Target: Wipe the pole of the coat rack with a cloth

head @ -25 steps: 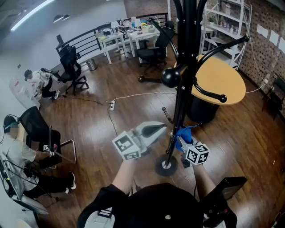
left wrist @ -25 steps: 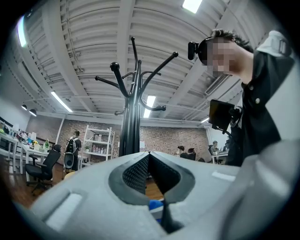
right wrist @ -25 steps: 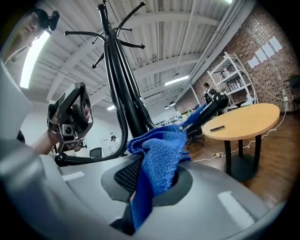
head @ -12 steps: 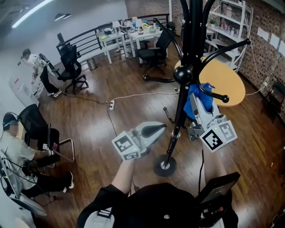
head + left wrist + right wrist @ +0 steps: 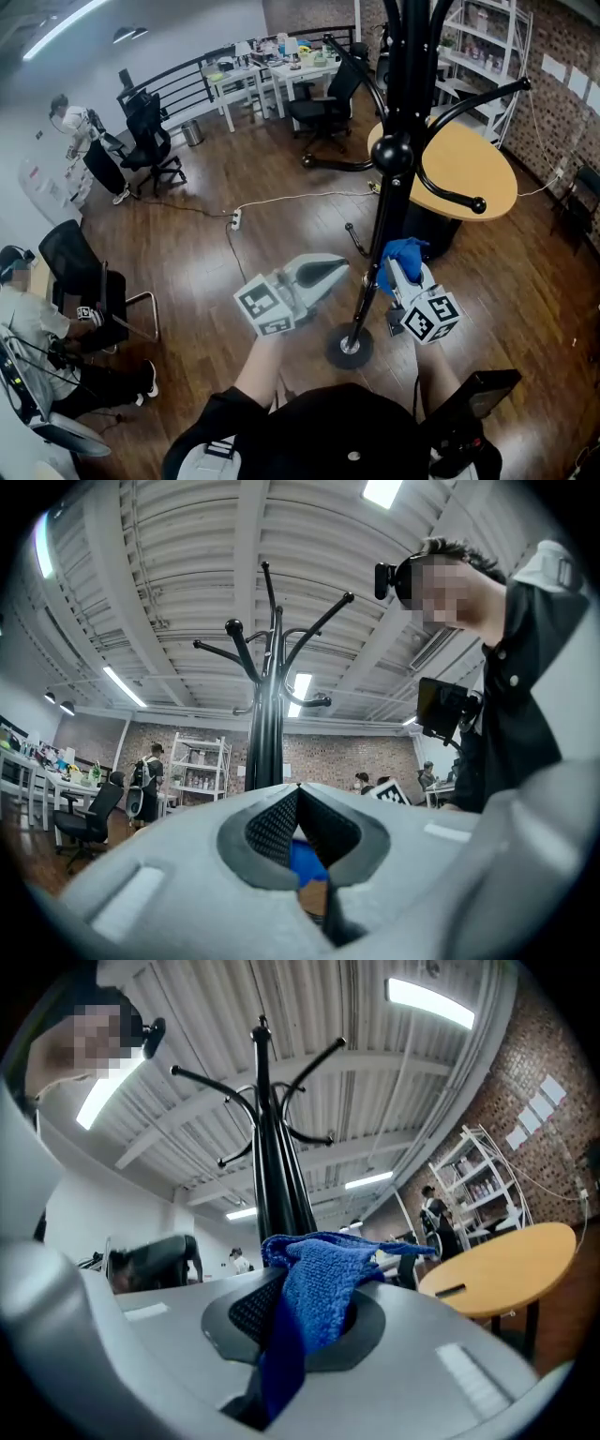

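Beside the lower pole [image 5: 373, 258], the cloth [image 5: 405, 251] is pinched in the right gripper [image 5: 397, 272], perhaps touching the metal, so wiping is judged to be in hand. The left gripper [image 5: 339, 267] is pressed together on nothing (idle nearby). Next, a firm stroke along the pole is called for.

No legible txt, brands or nos.; wall papers [image 5: 553, 67] too small to read.

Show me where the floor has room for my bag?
Bare floor lies between the power strip and the coat rack base, and beside the round table at the right. Crowded: by the pole, with the left gripper, right gripper and cloth.
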A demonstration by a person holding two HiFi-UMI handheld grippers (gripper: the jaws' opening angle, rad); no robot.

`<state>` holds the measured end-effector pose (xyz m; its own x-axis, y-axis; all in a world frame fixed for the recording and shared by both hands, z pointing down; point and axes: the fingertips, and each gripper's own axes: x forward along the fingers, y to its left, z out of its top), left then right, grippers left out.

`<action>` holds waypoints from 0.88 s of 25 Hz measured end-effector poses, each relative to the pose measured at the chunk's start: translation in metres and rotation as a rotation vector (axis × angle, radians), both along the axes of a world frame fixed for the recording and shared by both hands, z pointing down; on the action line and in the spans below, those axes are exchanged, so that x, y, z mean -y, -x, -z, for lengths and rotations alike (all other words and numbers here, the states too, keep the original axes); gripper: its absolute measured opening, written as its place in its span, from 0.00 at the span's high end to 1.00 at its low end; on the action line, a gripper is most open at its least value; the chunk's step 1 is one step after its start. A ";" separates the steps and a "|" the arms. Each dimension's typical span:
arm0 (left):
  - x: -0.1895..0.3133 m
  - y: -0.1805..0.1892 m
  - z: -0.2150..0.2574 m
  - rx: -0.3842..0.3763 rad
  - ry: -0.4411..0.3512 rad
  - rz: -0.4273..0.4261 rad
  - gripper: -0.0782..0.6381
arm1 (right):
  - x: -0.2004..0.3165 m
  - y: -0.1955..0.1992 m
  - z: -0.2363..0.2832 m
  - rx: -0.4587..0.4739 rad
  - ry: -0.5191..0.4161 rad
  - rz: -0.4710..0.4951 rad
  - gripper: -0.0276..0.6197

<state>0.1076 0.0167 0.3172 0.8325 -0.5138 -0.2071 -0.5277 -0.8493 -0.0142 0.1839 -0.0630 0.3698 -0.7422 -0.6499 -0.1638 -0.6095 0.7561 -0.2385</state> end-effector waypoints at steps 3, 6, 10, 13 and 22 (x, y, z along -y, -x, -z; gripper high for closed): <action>0.004 -0.006 0.002 0.002 0.001 -0.013 0.90 | 0.003 0.002 -0.079 -0.092 0.145 0.014 0.90; 0.005 -0.012 0.003 0.001 0.003 -0.026 0.90 | 0.002 0.004 -0.140 -0.183 0.280 0.026 0.89; 0.004 -0.015 -0.001 0.007 0.005 -0.034 0.90 | 0.000 0.005 -0.145 -0.212 0.322 0.012 0.89; 0.003 -0.013 -0.002 0.007 0.007 -0.026 0.90 | 0.002 0.002 -0.085 -0.142 0.240 -0.019 0.90; 0.004 -0.003 -0.005 -0.006 0.006 0.002 0.90 | -0.007 0.004 0.172 0.097 -0.259 -0.012 0.90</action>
<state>0.1103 0.0125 0.3220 0.8301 -0.5170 -0.2088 -0.5298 -0.8481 -0.0063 0.1801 -0.0562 0.1974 -0.7074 -0.5855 -0.3959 -0.6024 0.7925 -0.0956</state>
